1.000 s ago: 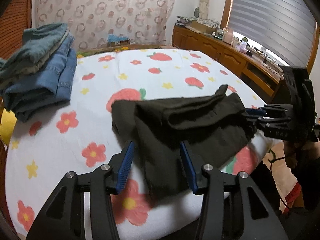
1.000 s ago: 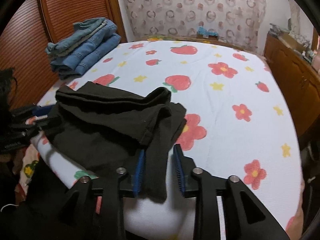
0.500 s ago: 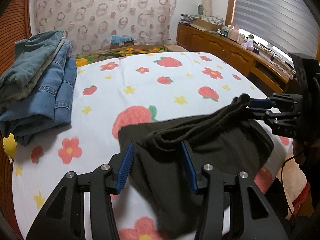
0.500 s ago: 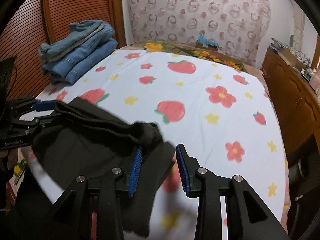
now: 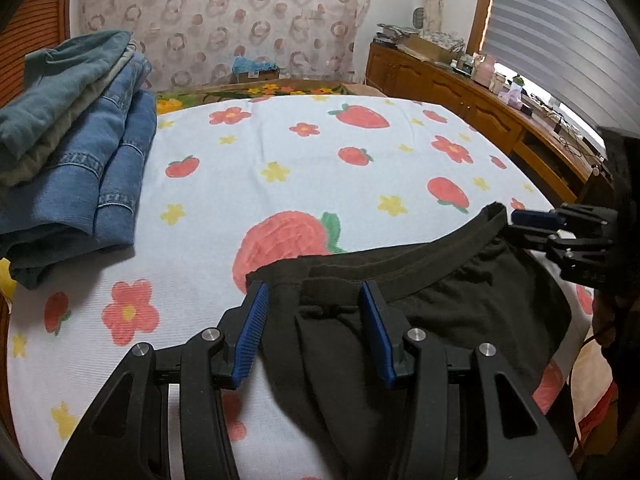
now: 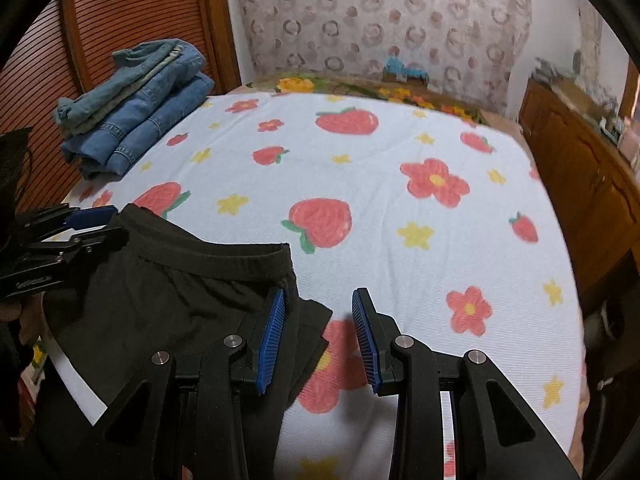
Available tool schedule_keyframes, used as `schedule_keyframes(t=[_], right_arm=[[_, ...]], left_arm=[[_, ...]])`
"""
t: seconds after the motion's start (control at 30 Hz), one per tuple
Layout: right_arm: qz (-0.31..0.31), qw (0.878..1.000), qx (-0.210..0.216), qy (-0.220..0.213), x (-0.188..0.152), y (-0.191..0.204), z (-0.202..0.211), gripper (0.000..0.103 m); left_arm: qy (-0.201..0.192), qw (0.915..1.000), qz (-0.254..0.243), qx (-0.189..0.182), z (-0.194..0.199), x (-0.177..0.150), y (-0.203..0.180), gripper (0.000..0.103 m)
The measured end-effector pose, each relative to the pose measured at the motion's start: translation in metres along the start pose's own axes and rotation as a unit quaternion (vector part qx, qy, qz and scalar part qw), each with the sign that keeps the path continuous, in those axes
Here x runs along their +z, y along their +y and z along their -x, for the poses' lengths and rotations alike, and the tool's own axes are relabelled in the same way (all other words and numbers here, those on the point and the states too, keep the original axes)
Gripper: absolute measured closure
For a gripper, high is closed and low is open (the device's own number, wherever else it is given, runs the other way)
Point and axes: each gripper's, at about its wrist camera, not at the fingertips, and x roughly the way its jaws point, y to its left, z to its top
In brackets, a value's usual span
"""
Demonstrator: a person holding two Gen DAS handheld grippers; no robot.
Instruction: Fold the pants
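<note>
Laying the black knit elastic-waist pants point(image 5: 460, 308) flat at 6 o'clock on the strawberry-print bedsheet point(image 5: 320, 184), the left gripper point(image 5: 312, 328) and right gripper point(image 6: 318, 336), both released with 2 corners loose, should re-pinch and pull the waistband taut.

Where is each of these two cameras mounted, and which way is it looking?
Left wrist: sits on the left gripper, looking along its fingers over black pants and the bed; right gripper at its right edge.
Right wrist: sits on the right gripper, same direction; left gripper at its left edge.
Shared: pants, bed, folded jeans, patterned curtain.
</note>
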Motion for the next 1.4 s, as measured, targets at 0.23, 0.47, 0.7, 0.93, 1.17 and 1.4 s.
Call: schedule_keyframes(t=[0.23, 0.47, 0.7, 0.93, 1.17, 1.4], right_arm=[[-0.004, 1.000, 0.013, -0.009, -0.011, 0.002, 0.018, 0.067], [-0.010, 0.999, 0.034, -0.004, -0.031, 0.011, 0.033, 0.067], [-0.011, 0.999, 0.038, 0.010, -0.053, 0.015, 0.041, 0.067], [-0.028, 0.999, 0.042, 0.010, -0.061, 0.008, 0.047, 0.067], [-0.024, 0.999, 0.035, 0.003, -0.058, 0.010, 0.052, 0.065], [-0.019, 0.999, 0.035, 0.003, -0.049, 0.012, 0.044, 0.062]], left_arm=[[-0.004, 1.0000, -0.004, 0.000, -0.001, -0.002, 0.001, 0.052], [-0.008, 0.9999, -0.002, -0.006, -0.002, -0.004, 0.003, 0.051], [-0.010, 0.9999, 0.003, -0.009, -0.001, -0.005, 0.004, 0.051], [-0.008, 0.9998, 0.013, -0.012, 0.008, -0.005, 0.006, 0.051], [-0.023, 0.9996, -0.003, -0.014, 0.039, -0.021, 0.003, 0.033], [-0.015, 0.9998, -0.006, -0.013, 0.040, -0.032, 0.002, 0.023]])
